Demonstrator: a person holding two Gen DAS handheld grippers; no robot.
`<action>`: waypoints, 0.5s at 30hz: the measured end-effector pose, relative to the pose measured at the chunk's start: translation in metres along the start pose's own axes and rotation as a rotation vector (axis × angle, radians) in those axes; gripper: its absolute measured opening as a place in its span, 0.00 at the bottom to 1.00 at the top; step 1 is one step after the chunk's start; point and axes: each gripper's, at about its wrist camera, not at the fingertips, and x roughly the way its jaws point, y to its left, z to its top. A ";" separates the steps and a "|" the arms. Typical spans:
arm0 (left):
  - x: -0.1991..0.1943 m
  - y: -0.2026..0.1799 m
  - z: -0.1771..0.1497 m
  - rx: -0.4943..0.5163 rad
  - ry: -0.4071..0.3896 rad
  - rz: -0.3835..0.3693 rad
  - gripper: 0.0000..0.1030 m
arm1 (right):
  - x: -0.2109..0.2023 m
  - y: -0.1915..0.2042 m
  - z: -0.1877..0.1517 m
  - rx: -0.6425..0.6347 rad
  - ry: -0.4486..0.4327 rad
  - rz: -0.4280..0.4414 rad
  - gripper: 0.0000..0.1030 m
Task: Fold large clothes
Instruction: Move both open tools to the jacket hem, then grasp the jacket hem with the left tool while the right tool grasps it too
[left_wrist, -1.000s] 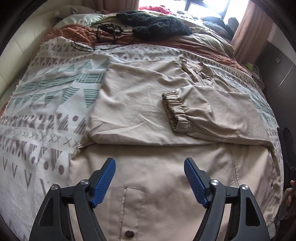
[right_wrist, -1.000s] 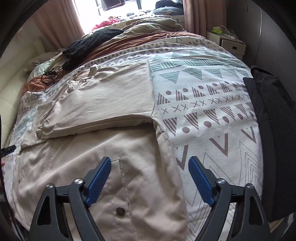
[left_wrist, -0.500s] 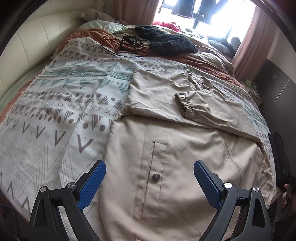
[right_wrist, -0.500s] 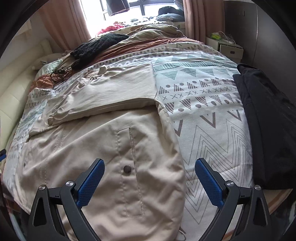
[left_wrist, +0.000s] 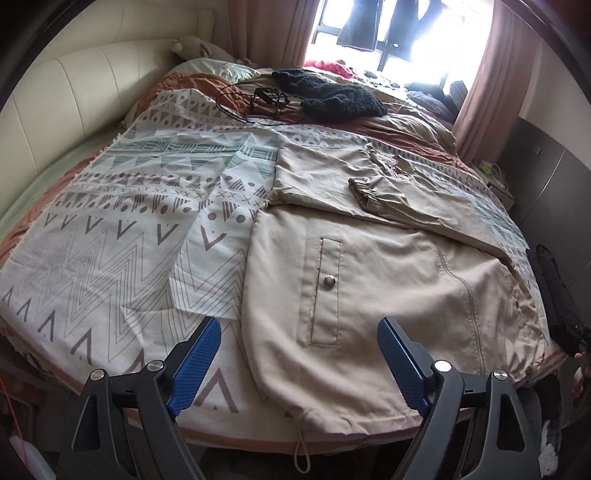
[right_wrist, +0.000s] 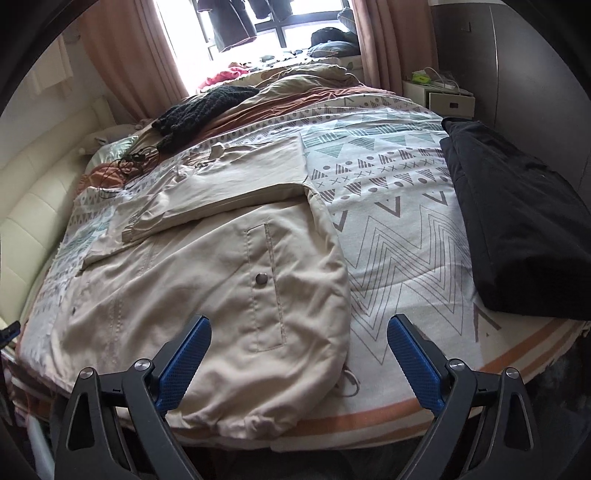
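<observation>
Left wrist view: lying flat on the bed (left_wrist: 122, 236), right of centre, a beige jacket (left_wrist: 388, 280) with its hem at the near edge and its collar toward the far end. Showing one sleeve (left_wrist: 399, 206) already folded across the chest, cuff pointing left; judging from this, fold partly done, with the body not yet doubled over. Hovering above the near hem, the left tongs (left_wrist: 295, 365), pads wide apart and gripping nothing.

Right wrist view: lying left of centre here, the jacket (right_wrist: 221, 288), a buttoned pocket flap (right_wrist: 264, 288) facing up, fabric lightly wrinkled, drawstring hem bunching at the near edge. Hanging near that hem, the right tongs (right_wrist: 299, 362), also spread apart and empty. Resting well apart on the right, a dark folded garment (right_wrist: 517, 221). Probably remaining: lifting the hem toward the collar.
</observation>
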 end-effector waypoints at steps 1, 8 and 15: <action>-0.001 0.003 -0.005 -0.007 0.005 0.000 0.79 | -0.003 -0.001 -0.003 0.004 -0.001 0.006 0.93; -0.005 0.025 -0.044 -0.048 0.024 -0.024 0.68 | -0.011 -0.014 -0.032 0.057 0.010 0.043 0.81; 0.008 0.049 -0.060 -0.138 0.061 -0.064 0.54 | 0.001 -0.034 -0.053 0.186 0.037 0.129 0.70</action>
